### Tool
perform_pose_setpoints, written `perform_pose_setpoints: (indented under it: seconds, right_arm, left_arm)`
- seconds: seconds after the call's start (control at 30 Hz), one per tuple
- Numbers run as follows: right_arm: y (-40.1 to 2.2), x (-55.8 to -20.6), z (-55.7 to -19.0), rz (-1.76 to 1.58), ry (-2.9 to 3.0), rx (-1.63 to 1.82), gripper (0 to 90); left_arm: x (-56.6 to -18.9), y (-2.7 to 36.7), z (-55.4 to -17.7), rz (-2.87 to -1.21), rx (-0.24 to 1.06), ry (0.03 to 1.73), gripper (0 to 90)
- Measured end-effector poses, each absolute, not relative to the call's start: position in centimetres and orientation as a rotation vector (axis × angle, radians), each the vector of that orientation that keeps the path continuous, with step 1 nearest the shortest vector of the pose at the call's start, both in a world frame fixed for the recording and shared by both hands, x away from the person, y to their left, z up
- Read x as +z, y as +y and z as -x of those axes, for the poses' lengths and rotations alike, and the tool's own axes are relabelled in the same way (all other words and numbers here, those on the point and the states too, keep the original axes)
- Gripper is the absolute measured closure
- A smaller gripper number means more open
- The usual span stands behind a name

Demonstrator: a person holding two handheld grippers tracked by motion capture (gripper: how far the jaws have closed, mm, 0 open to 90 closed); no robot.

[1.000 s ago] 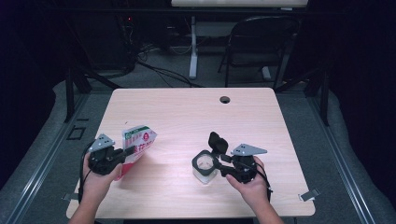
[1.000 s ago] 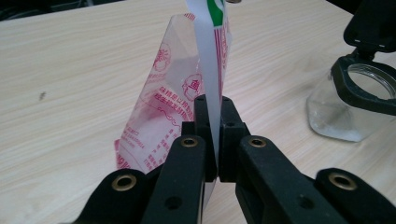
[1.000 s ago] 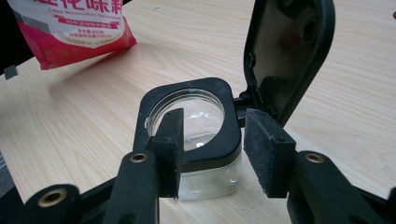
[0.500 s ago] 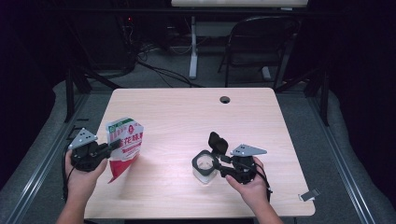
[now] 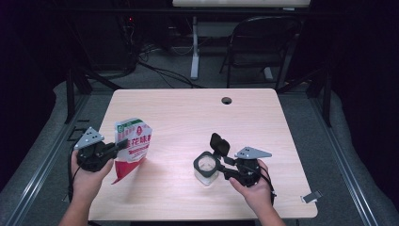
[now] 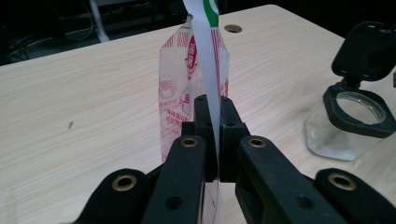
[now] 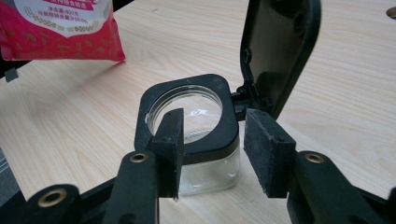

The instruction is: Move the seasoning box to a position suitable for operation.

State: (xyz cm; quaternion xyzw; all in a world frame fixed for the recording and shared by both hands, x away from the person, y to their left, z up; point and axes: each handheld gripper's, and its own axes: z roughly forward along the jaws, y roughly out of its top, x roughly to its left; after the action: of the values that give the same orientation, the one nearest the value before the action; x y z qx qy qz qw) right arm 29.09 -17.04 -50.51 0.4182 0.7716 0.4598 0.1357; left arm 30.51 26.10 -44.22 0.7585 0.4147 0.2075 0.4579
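Item: light wooden table (image 5: 188,113), rounded corners, taken as the landmark; a round cable hole (image 5: 227,100) is set near its far edge, right of centre. The far half of the top is seen bare, as is the middle strip between the two held things. Item: red-and-white printed pouch (image 5: 132,147), held up over the table's left part, near the left edge, its lower corner hanging toward the near-left corner. It is gripped by the left gripper (image 5: 120,145), whose jaws are closed flat on the pouch's thin side seam; in the left gripper view the pouch (image 6: 196,79) is seen edge-on, rising between the pads. The left gripper is held in the left hand (image 5: 87,176), which lies over the table's left edge. Item: clear jar (image 5: 205,167) with a black square collar and a black hinged lid (image 5: 219,143) standing open, placed on the table's near-right part, well in from the right and near edges. The right gripper (image 5: 220,165), held in the right hand (image 5: 254,188), is seen with jaws parted around the jar (image 7: 205,154): one pad (image 7: 168,140) lies against the collar, the other (image 7: 268,149) stands apart from it beside the hinge.
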Motion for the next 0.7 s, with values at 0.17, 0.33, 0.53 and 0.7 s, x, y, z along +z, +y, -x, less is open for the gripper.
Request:
perform_pose_setpoints:
  seconds: [0.17,0.33,0.53,0.7]
  right_arm:
    - [-17.4,-50.5,-28.7,-1.211,2.223,1.34,57.9]
    - [-17.8,-50.5,-28.4,-1.225,2.21,1.338,57.9]
    - [-18.1,-50.5,-28.2,-1.242,2.193,1.345,57.9]
    - [-18.1,-50.4,-28.1,-1.24,2.192,1.346,57.9]
  left_arm:
    - [-44.3,24.5,-30.8,-1.894,0.485,0.97,90.0]
    - [-44.3,22.9,-31.0,-1.902,0.448,0.917,90.0]
    - [-44.4,20.9,-30.8,-1.935,0.418,0.849,90.0]
    - [-44.4,19.3,-30.6,-1.955,0.407,0.791,90.0]
